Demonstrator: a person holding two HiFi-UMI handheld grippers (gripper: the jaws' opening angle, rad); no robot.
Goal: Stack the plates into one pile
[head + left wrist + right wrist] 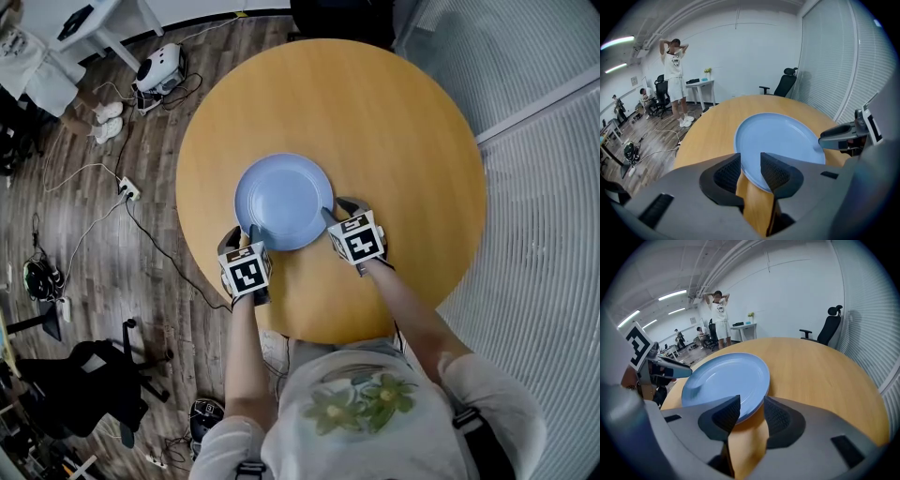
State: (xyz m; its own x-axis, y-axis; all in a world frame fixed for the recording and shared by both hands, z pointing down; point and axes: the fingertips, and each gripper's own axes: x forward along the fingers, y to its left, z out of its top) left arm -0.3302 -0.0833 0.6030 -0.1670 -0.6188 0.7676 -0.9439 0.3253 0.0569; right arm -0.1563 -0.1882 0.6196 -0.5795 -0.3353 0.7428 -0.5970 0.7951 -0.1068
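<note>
Blue plate [283,200] seems stiff, slick, breakable; grip the near rim, which left gripper [750,164] and right gripper [751,408] straddle, jaws apart.

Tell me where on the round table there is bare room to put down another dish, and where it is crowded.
Free: the wide far part of the table beyond the blue plate, and the right side between plate and table edge. Crowded: the near side, where the left gripper and right gripper flank the plate's rim.

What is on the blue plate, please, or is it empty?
Empty: the blue plate shows a bare blue face in every view.
</note>
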